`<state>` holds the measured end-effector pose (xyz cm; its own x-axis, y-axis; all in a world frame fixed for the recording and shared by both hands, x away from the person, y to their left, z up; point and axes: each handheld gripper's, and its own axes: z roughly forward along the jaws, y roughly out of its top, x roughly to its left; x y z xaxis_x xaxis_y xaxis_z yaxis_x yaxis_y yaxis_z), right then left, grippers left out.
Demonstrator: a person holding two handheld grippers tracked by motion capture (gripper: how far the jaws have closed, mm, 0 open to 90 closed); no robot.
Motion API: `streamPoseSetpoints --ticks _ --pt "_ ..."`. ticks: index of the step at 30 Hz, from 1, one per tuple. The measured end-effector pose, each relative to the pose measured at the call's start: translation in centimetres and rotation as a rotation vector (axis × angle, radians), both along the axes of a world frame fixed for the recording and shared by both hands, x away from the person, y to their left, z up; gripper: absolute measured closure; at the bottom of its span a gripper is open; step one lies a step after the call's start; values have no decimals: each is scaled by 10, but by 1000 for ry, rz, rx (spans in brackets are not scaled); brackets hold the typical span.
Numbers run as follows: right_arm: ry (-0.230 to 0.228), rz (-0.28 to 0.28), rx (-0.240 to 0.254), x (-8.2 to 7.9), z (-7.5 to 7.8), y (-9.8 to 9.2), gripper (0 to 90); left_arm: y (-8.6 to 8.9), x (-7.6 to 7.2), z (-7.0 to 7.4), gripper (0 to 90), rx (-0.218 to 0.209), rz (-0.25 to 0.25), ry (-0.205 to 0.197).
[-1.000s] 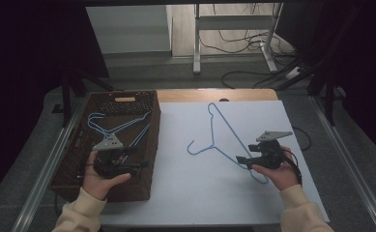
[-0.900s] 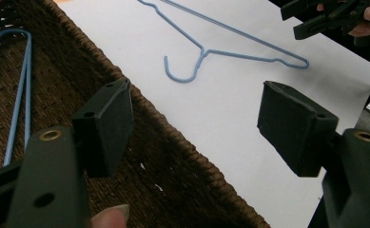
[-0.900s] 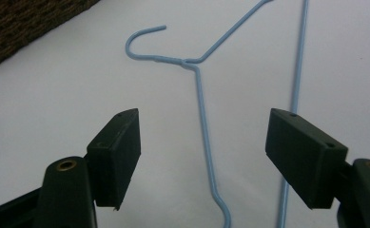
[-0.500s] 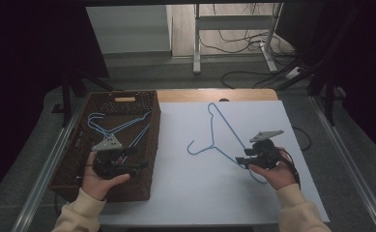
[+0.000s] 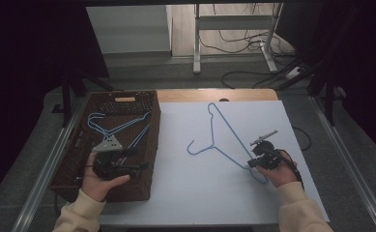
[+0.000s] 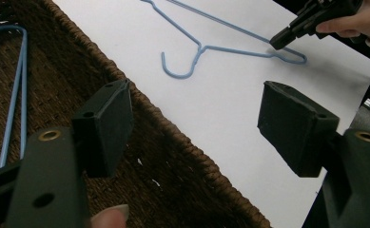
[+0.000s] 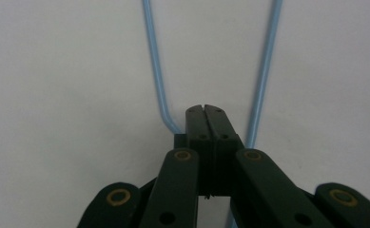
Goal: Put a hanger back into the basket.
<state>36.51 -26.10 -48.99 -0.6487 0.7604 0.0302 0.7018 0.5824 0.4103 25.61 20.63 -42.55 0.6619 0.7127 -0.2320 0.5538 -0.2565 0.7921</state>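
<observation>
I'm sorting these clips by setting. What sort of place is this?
Probably a lab or workshop recording bench, not a home: a white-topped table on a grey floor, loose cables behind it, a desk frame, and dark surroundings.

The left hand (image 5: pixel 98 176) comes in from 7 o'clock of the high view and holds the left gripper (image 5: pixel 144 166) from below, the palm under its body. The left gripper points toward 3 o'clock. Its two black fingers (image 6: pixel 107 124) stand wide apart, with nothing between them. The right hand (image 5: pixel 278 171) comes in from 5 o'clock, in a pale sleeve (image 5: pixel 299 212), and wraps around the right gripper (image 5: pixel 249 165). This gripper points toward 9 o'clock and tilts down. Its fingers (image 7: pixel 197 124) are pressed together, pad against pad, with no gap between them.
</observation>
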Motion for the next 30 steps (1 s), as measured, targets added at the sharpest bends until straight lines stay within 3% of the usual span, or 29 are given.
streamPoseSetpoints --ticks 8,10,14,20,25,30 --pt "55 63 4 -9 -5 8 899 1 0 0 278 -4 -2 5" --pt "25 66 -21 -12 -4 11 898 2 0 0 278 -5 -2 5" --pt "-17 17 5 -8 4 2 899 2 0 0 278 -7 -3 2" --pt "36 4 0 -6 -5 -4 899 1 0 1 278 -10 -3 1" --pt "66 45 12 -13 -6 3 899 2 1 1 278 -11 -4 2" --pt "104 108 28 -31 -7 13 899 3 1 1 278 -12 -4 2"
